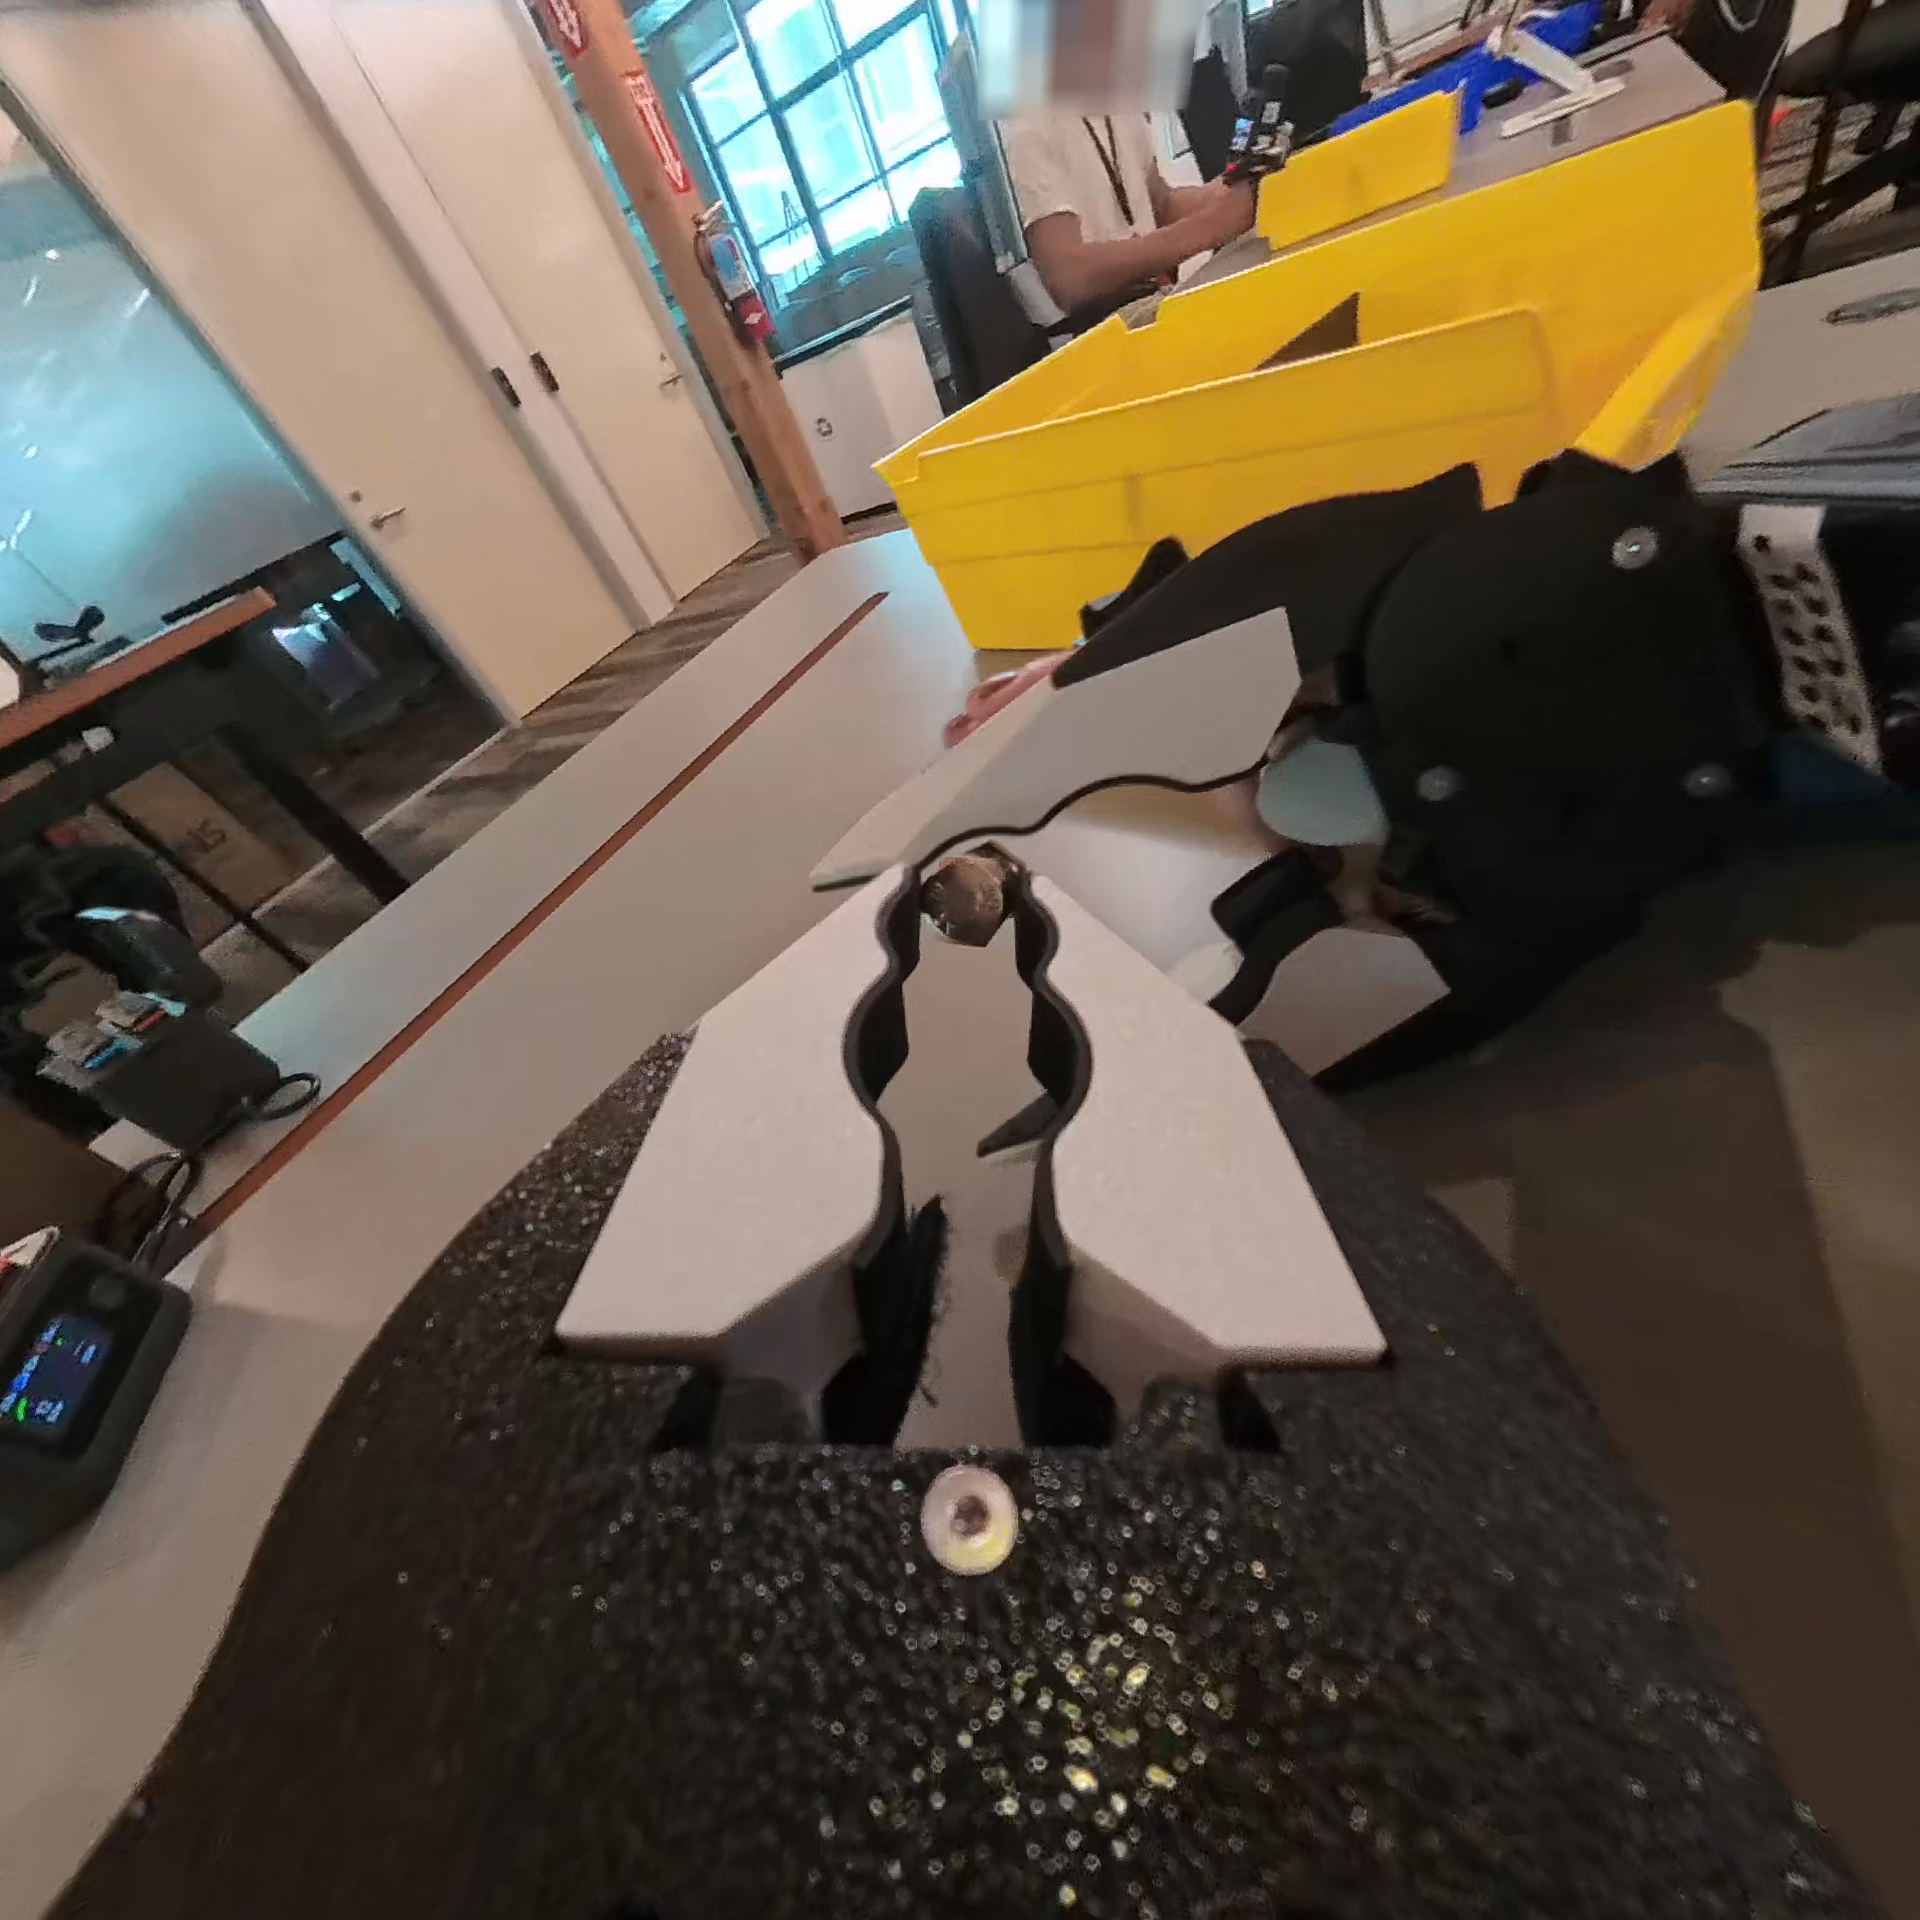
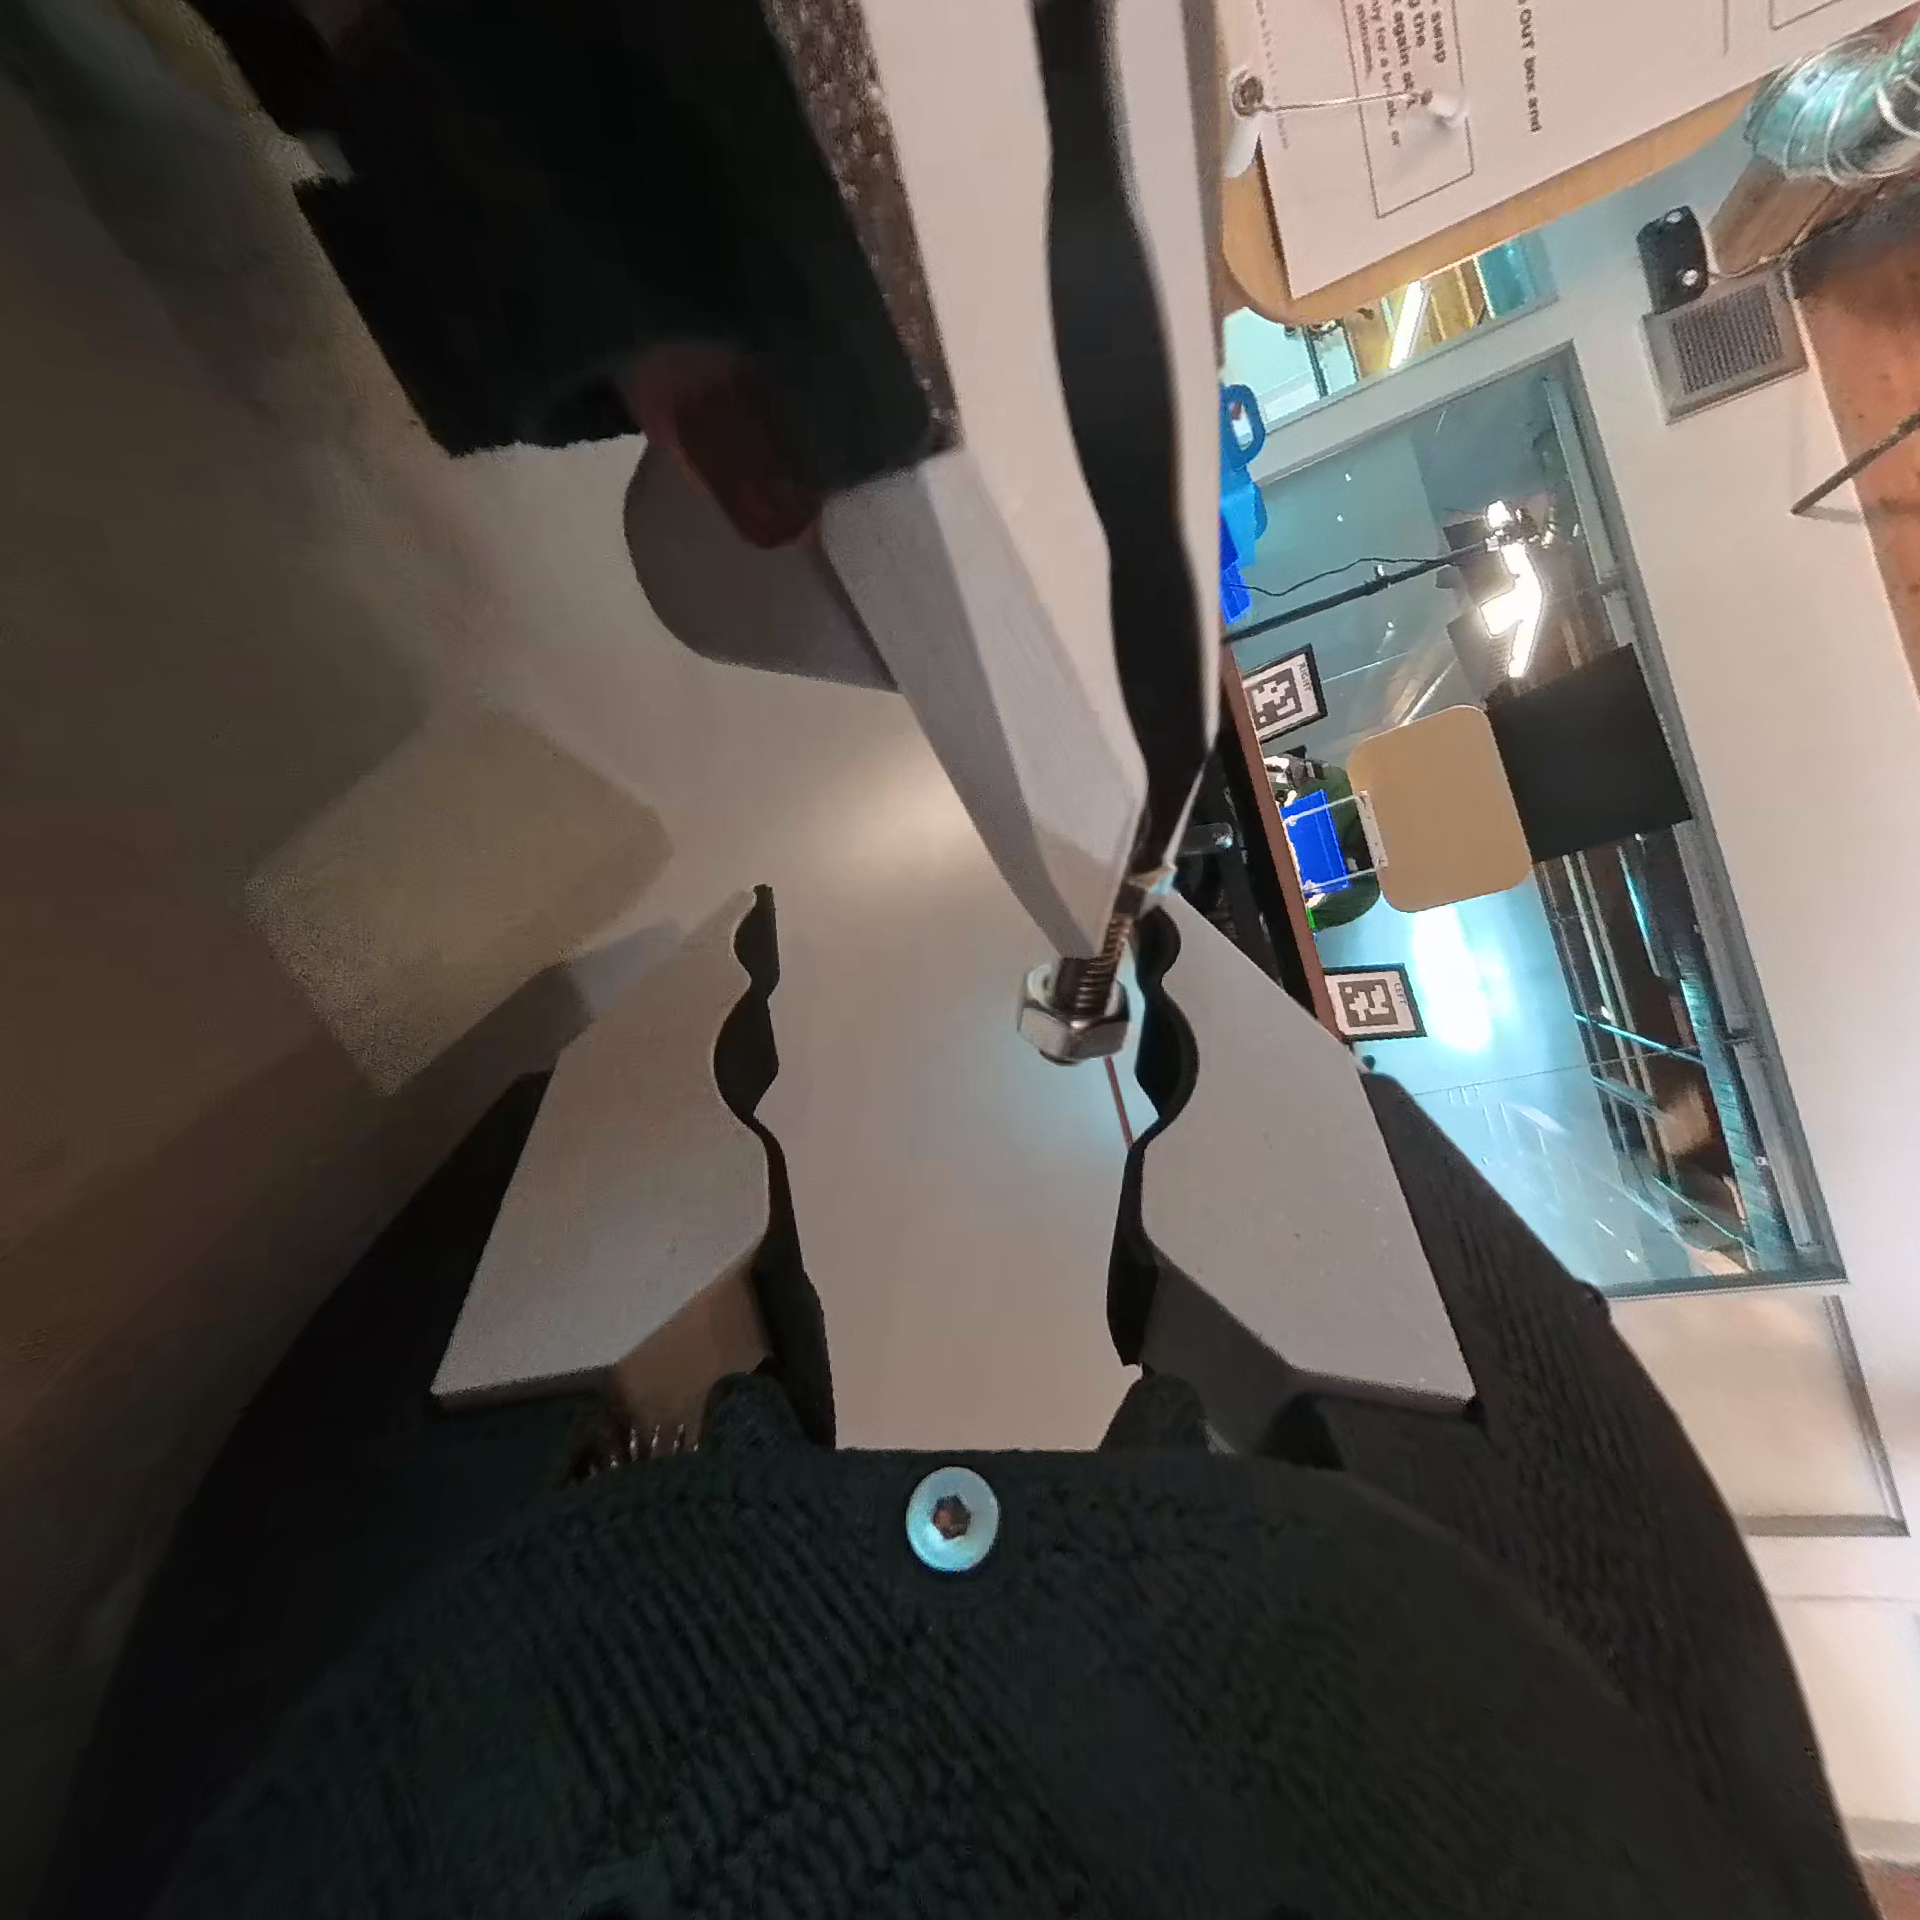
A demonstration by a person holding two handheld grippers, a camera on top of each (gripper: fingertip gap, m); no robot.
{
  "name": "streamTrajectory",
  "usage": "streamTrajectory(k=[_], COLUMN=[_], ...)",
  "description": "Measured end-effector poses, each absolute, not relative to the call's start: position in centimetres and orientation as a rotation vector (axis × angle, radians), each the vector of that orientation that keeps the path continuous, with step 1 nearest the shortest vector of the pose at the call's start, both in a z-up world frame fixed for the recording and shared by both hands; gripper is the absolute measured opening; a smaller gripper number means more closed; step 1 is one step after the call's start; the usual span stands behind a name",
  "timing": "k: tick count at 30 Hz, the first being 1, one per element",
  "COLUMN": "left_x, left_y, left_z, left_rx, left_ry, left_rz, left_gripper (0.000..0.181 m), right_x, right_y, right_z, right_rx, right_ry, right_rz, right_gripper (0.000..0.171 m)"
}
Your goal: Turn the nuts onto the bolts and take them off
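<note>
One hex nut (image 2: 1075, 1013) sits on the bolt (image 2: 1103, 961) clamped in the left gripper (image 1: 974, 902). The right gripper (image 2: 961, 1003), jaws spread, flanks it across the bolt's axis, nut nearer its right finger (image 2: 1262, 1122).

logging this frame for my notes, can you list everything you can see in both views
bolt: one, silver, threaded, held at its head by the left gripper
nut: one, silver, on the bolt's free end
bins: at least two, yellow, on the table behind the grippers
table: one, grey top
fire extinguisher: one, red, on a wooden post
device with a screen: one, dark, left edge
person: one, seated at the far desk
papers: white, clipped to a brown board
left gripper: grey fingers, shut on the bolt
right gripper: grey fingers, open, either side of the nut
</note>
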State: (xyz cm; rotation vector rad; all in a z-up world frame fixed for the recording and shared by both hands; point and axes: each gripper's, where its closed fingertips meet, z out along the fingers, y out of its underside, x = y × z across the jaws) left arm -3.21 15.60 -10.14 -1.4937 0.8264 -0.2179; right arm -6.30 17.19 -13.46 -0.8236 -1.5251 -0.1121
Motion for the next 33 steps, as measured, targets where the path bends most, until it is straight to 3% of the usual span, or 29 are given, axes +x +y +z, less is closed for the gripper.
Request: streamTrajectory(k=[8, 17, 26, 33], left_x=[-7.3, -3.8, -8.7, -5.4], left_y=[17.2, 15.7, 17.1, 15.7], left_z=[-9.1, -9.8, -8.0, -8.5], left_rx=[-1.547, -1.5, -1.51, -1.49], left_ry=[0.564, 0.782, 0.434, 0.621], left_rz=[-0.22, -0.268, -0.391, -0.532], left_gripper=[0.015, 0.015, 0.015, 0.016], right_x=[-6.3, -6.1, -6.1, -6.2], right_y=[17.1, 17.6, 17.1, 17.0], right_z=[-13.5, -12.8, -12.1, -12.2], right_rx=[-0.82, -0.832, -0.814, -0.824], right_ry=[-1.53, -1.483, -1.46, -1.463], right_rz=[-0.114, -0.127, -0.087, -0.071], right_gripper=[0.068, 0.063, 0.061, 0.067])
